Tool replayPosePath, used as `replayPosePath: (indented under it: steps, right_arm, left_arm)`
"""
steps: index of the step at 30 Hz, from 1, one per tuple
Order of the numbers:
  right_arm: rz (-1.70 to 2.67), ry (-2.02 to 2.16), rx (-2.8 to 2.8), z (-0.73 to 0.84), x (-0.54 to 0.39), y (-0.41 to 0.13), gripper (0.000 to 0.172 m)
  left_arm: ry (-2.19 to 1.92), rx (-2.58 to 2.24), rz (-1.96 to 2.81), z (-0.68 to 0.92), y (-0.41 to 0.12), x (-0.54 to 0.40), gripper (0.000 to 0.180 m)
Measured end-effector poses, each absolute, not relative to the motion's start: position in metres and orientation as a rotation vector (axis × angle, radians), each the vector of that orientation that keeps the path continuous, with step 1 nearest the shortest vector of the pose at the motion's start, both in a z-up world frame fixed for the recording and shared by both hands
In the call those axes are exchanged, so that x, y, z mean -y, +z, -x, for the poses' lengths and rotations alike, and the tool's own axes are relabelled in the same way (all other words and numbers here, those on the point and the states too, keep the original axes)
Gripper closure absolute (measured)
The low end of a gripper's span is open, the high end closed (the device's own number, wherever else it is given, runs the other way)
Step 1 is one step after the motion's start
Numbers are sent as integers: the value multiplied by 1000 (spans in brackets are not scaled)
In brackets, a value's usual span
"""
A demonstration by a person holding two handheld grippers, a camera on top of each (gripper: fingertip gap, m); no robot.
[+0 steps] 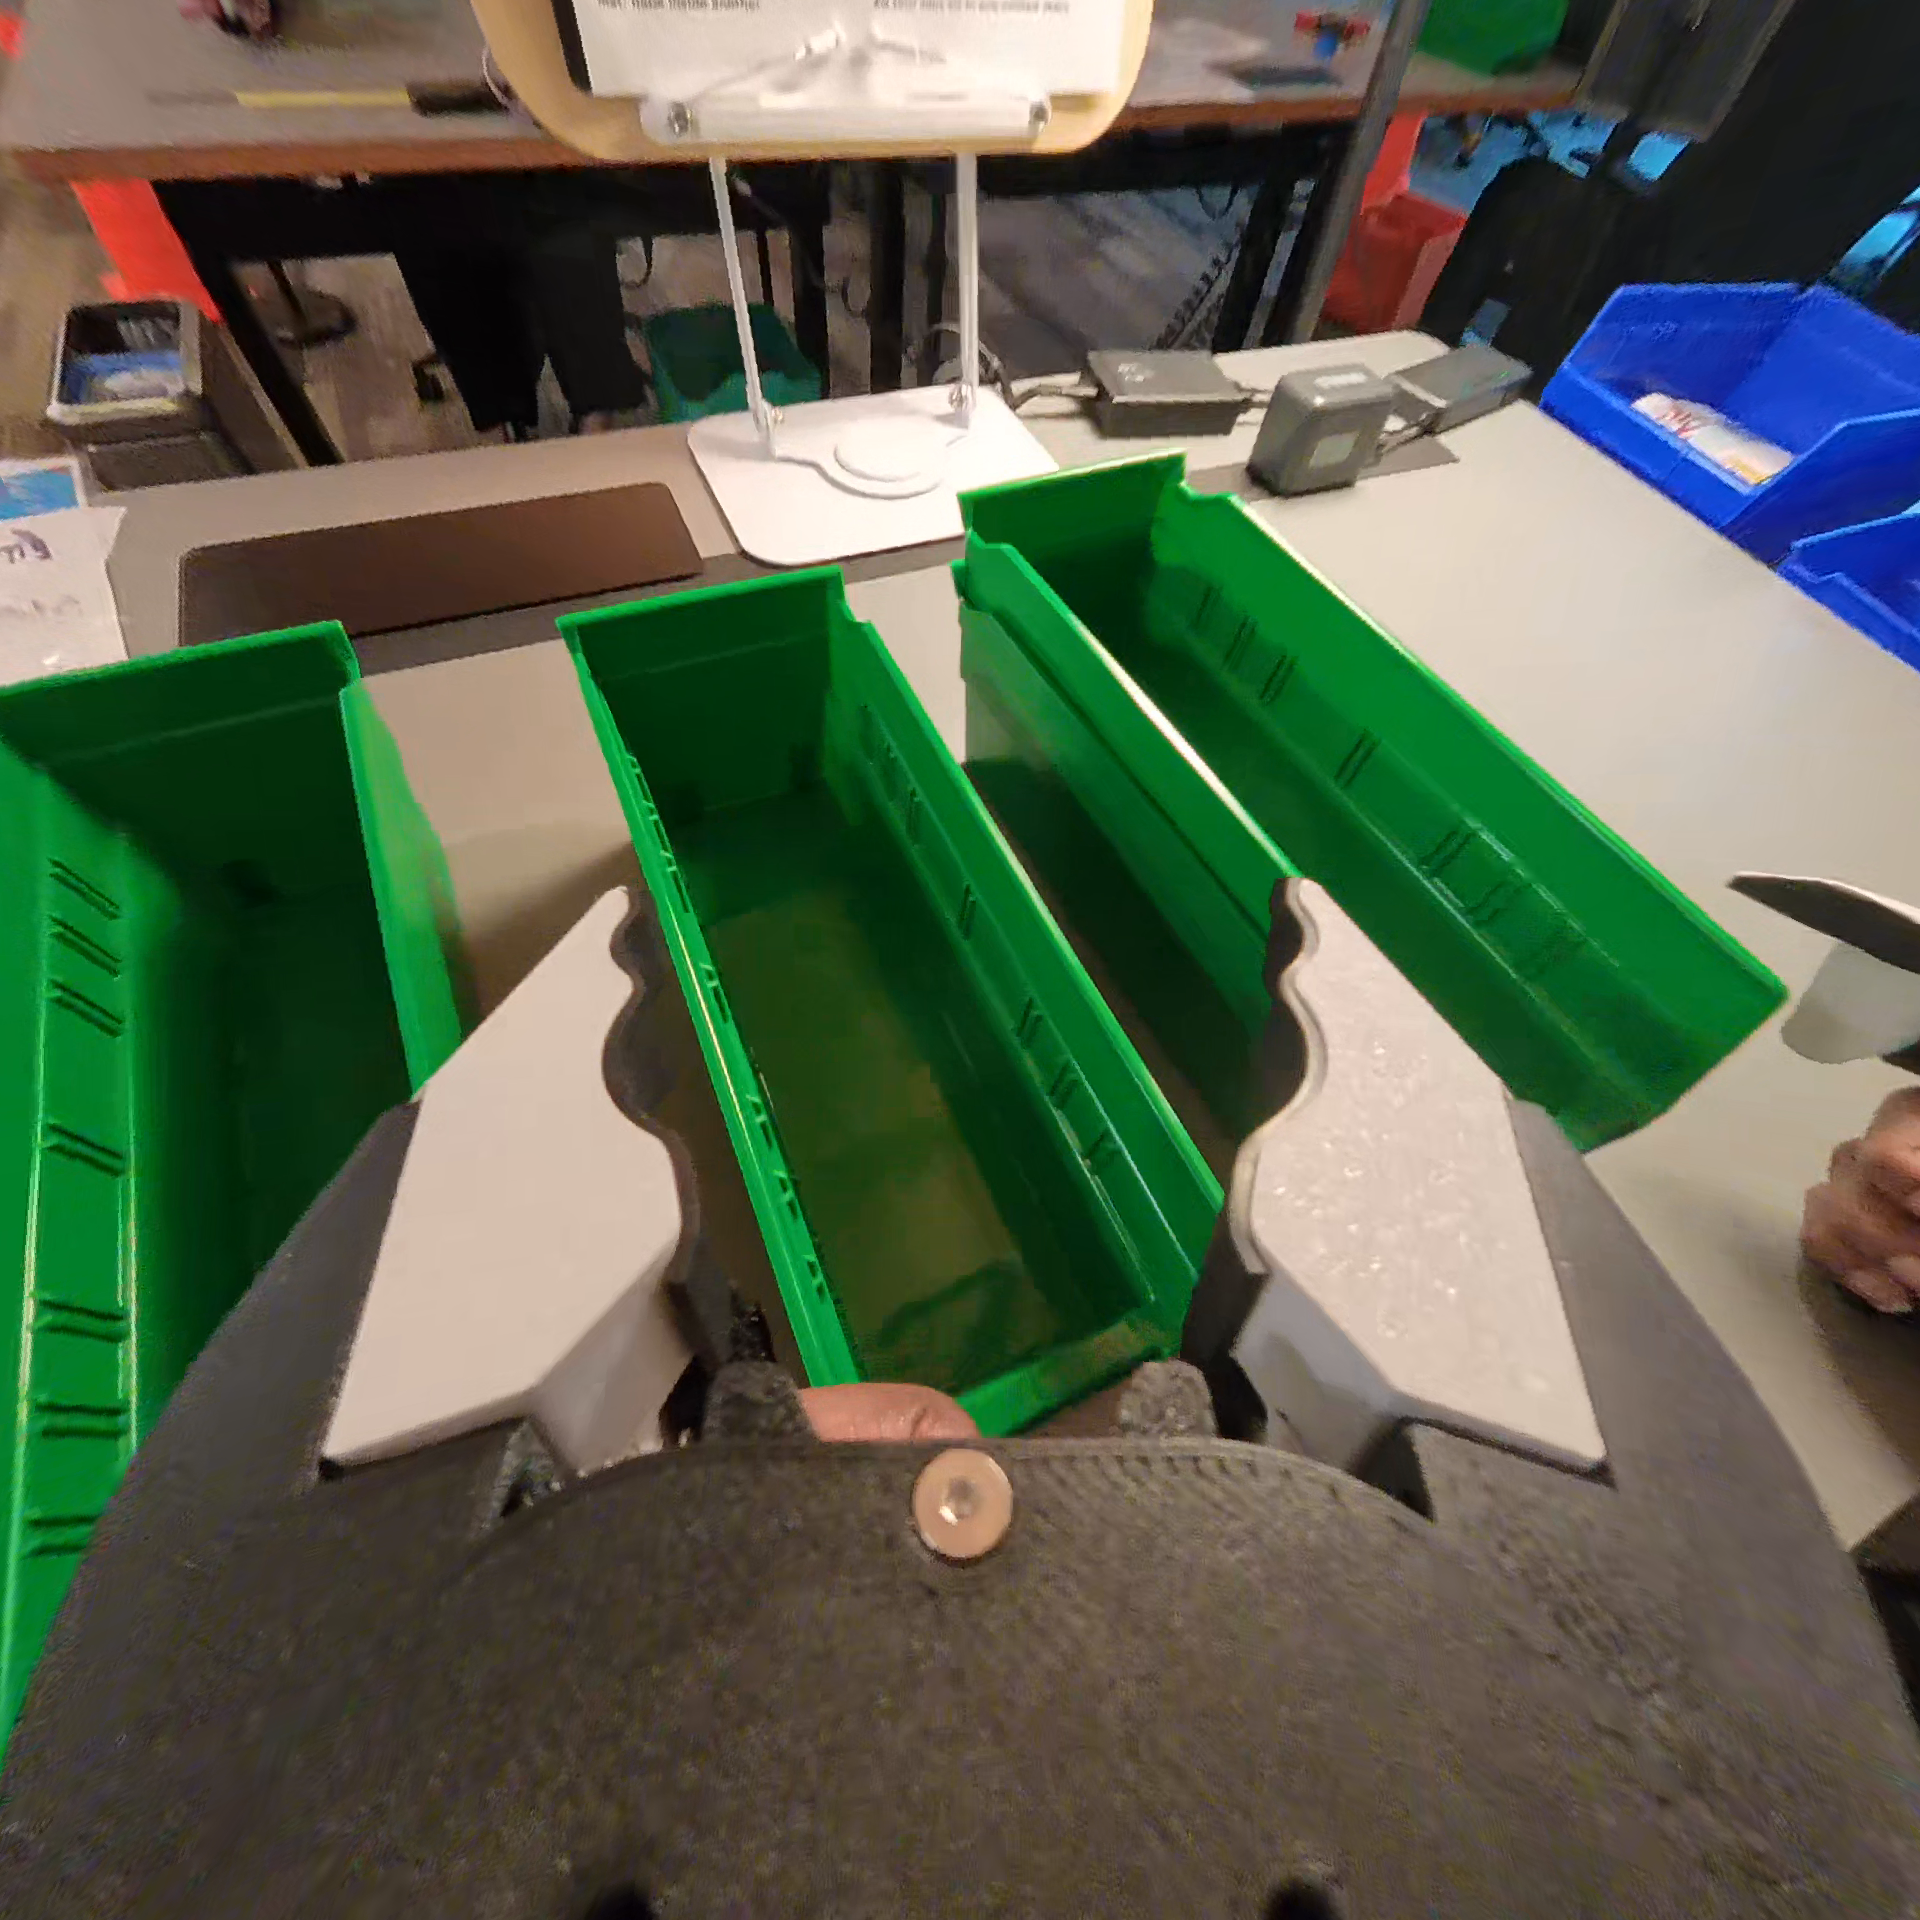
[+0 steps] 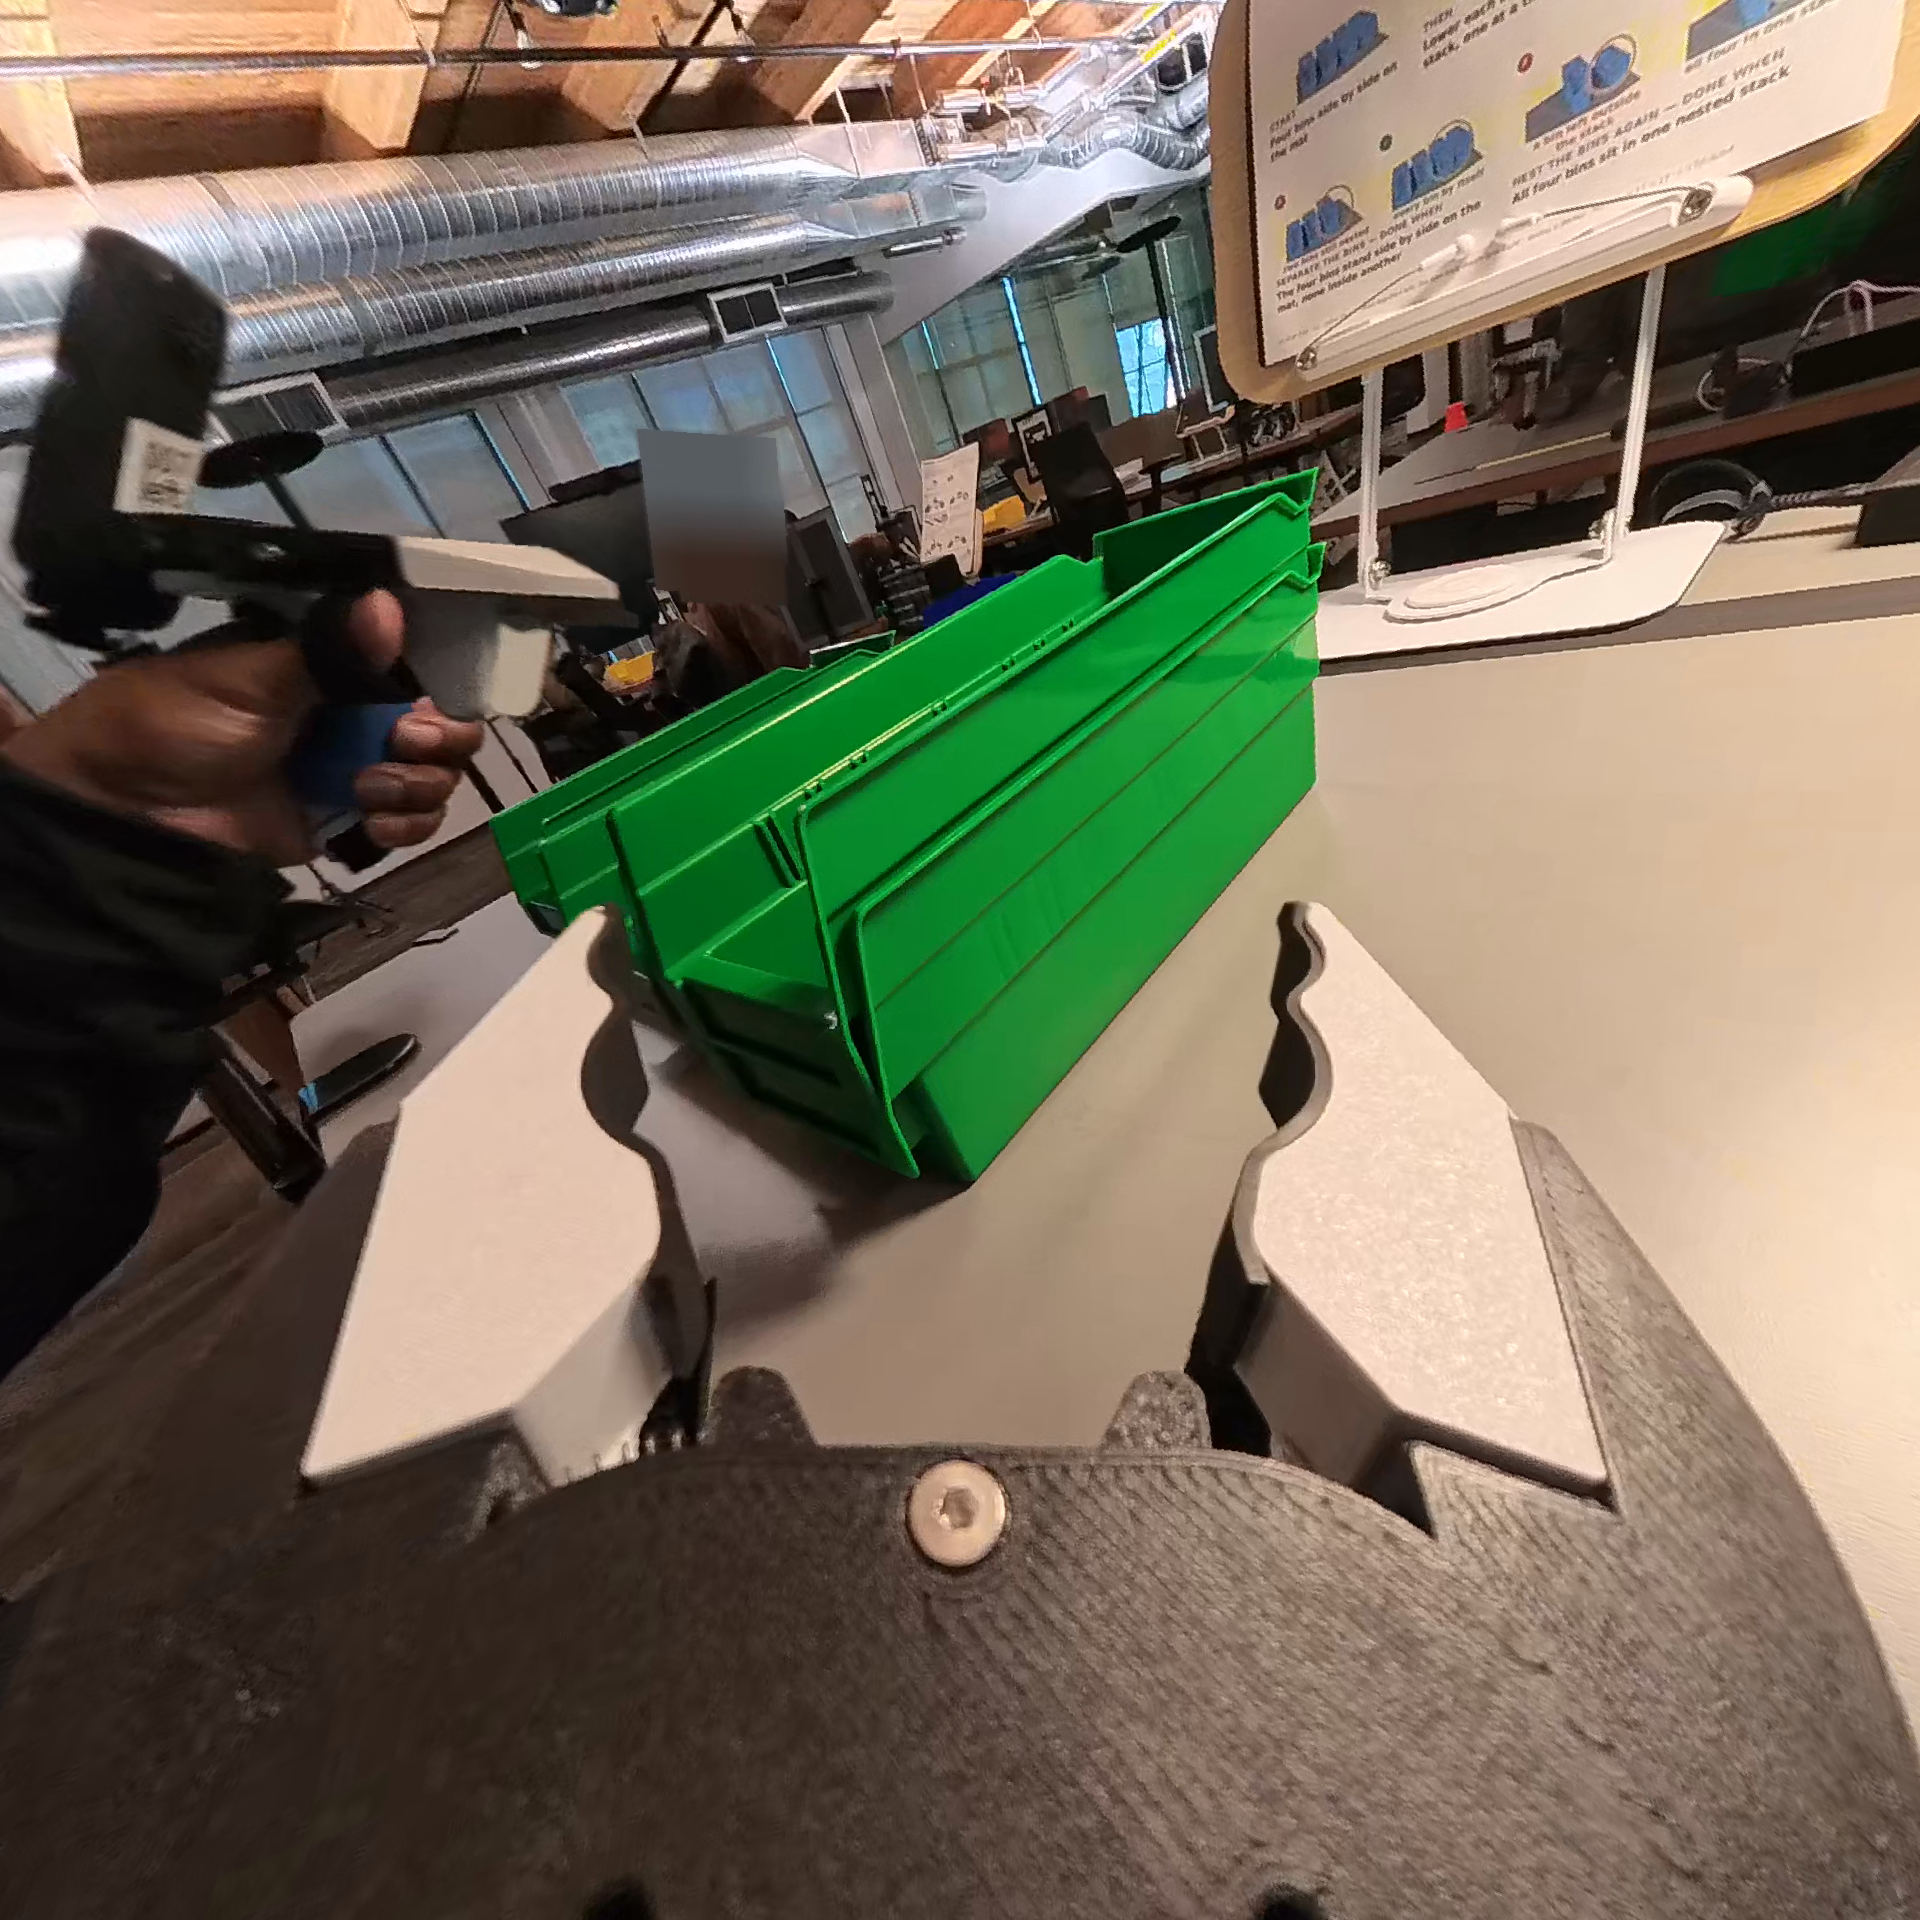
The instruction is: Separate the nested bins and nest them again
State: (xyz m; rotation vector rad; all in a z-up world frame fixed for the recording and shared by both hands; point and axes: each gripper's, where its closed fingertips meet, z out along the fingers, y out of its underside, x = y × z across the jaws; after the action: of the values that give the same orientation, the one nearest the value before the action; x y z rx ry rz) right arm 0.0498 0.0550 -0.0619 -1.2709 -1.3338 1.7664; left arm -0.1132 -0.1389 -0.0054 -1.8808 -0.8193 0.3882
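Note:
Green bins stand side by side on the grey table (image 1: 1558, 644). In the left wrist view there is one bin at the left (image 1: 208, 935), one in the middle (image 1: 883, 987) and a nested pair at the right (image 1: 1299, 779). My left gripper (image 1: 956, 894) is open and hovers over the middle bin, with its fingers on either side of it and not gripping. It also shows raised above the bins in the right wrist view (image 2: 499, 623). My right gripper (image 2: 948, 914) is open and empty, just short of the near end of the nested pair (image 2: 1039, 883).
A white stand (image 1: 873, 488) holding an instruction board stands behind the bins. A dark mat (image 1: 436, 561) lies at the back left. Power adapters (image 1: 1320, 426) and blue bins (image 1: 1766, 416) are at the back right. A person's hand (image 1: 1870, 1216) is at the right edge.

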Motion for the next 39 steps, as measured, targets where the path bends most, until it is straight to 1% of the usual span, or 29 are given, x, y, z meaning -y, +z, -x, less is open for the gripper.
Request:
replayPosePath:
  steps: [4, 15, 21, 29, 36, 38, 39]
  right_arm:
    - [1261, 1810, 1297, -53, -58, -58, 51]
    - [1262, 1869, 1327, -54, -53, -59, 51]
    - [1307, 1890, 1353, -50, -52, -63, 52]
    - [1298, 1928, 1325, -52, -55, -60, 53]
    - [1285, 1965, 1308, -55, -55, -58, 54]
    - [1280, 1978, 1306, -56, -55, -57, 55]
    - [1277, 1985, 1305, -56, -55, -56, 55]
  left_arm:
    - [342, 869, 1953, 127, -24, 133, 59]
    - [226, 952, 2062, 133, -52, 129, 52]
    - [271, 1014, 2152, 139, -60, 133, 50]
    - [478, 1070, 2302, 162, -67, 126, 50]
    - [443, 1212, 2417, 182, -91, 125, 43]
    - [378, 1261, 2424, 182, -99, 126, 37]
    - [340, 1281, 2424, 180, -101, 125, 38]
